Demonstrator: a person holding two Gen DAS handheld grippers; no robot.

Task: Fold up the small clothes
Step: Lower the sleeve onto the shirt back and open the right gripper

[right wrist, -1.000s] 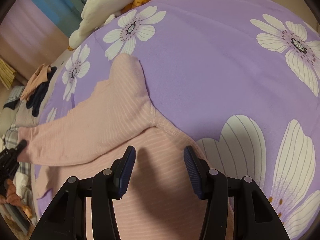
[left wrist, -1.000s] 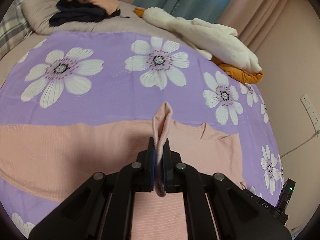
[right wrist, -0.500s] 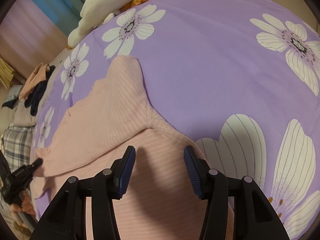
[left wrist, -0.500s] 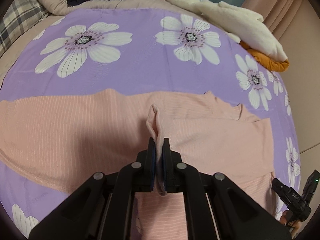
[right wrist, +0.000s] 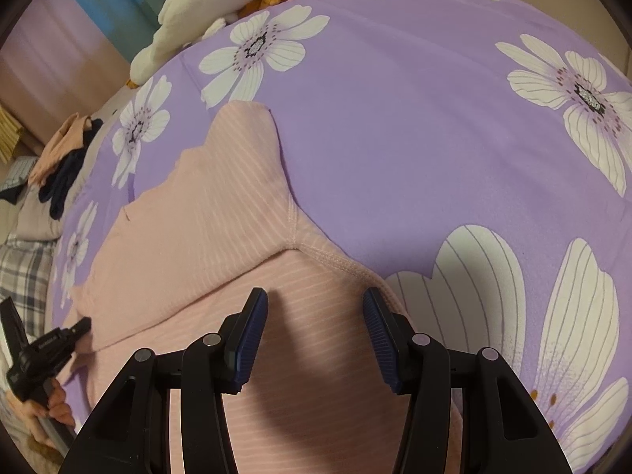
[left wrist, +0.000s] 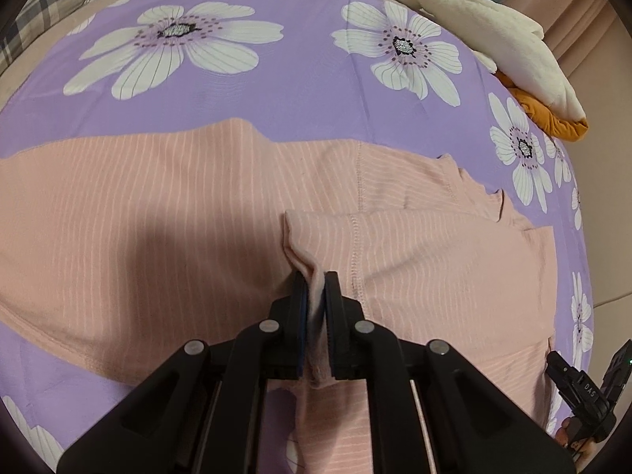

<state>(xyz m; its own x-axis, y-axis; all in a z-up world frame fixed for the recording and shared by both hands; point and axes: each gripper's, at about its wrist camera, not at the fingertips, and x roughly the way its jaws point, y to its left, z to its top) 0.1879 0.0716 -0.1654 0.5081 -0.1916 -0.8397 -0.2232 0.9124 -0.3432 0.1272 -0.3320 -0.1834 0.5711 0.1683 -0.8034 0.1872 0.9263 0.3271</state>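
Two hand-held grippers work over one pink ribbed shirt (left wrist: 158,213). The left hand-held gripper (left wrist: 315,296) has its jaws pressed together on a sleeve cuff (left wrist: 312,276), which is drawn across the garment's body, so the sleeve (left wrist: 434,252) lies folded over the chest. The right hand-held gripper (right wrist: 316,328) stands with its jaws wide apart and nothing between them, poised just above the shirt near an underarm seam (right wrist: 316,254). The shirt lies spread flat on a purple flowered bedspread (left wrist: 296,91) covering the bed. A cream plush toy (left wrist: 493,35) rests at the bedspread's far edge.
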